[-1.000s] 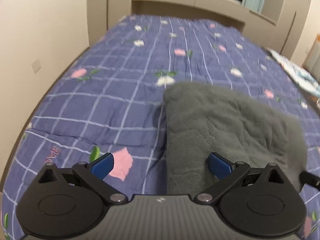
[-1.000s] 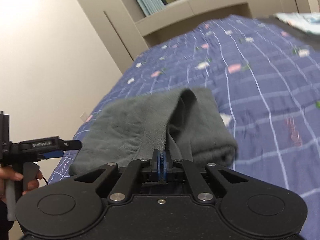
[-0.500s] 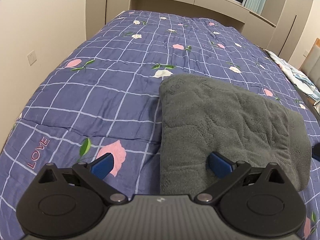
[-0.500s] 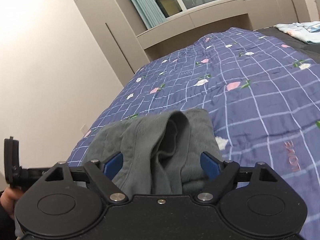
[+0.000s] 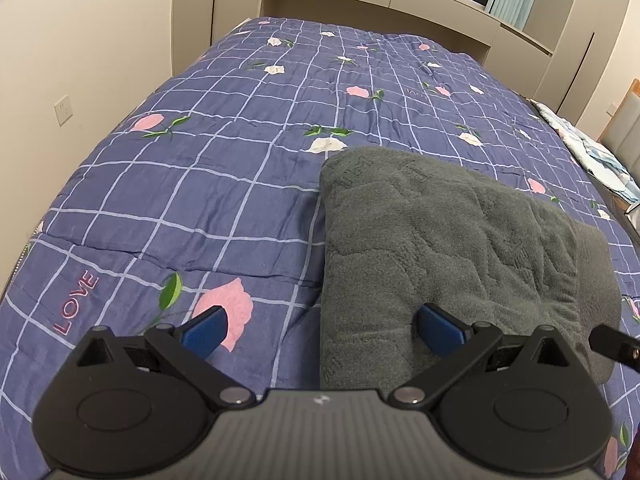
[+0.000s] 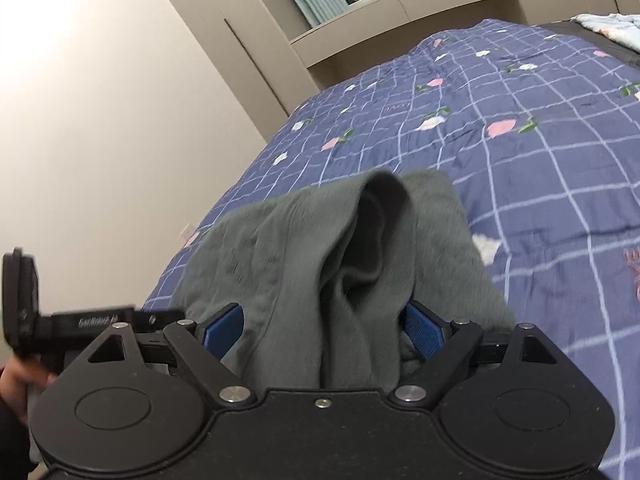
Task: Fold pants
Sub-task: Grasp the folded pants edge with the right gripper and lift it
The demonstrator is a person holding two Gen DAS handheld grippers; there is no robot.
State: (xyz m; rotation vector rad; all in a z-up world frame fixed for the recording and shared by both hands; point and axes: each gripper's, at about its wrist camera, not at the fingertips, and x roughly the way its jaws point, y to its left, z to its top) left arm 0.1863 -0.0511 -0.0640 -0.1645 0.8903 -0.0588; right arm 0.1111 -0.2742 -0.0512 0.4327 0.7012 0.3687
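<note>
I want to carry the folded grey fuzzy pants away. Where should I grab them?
Probably grip the folded grey fuzzy pants at the thick rounded fold edge facing the bare blue checked quilt, coming from that side: layers join there, so nothing unfolds.

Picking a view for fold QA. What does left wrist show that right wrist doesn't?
Left wrist only: the folded gray pants' flat quilted top, and "LOVE" stitching on the quilt.
Right wrist only: the rumpled open end of the pants between the right gripper's wide jaws, pads not pressing; the person's hand.
Both: pants on the quilt; the left gripper open, holding nothing.
</note>
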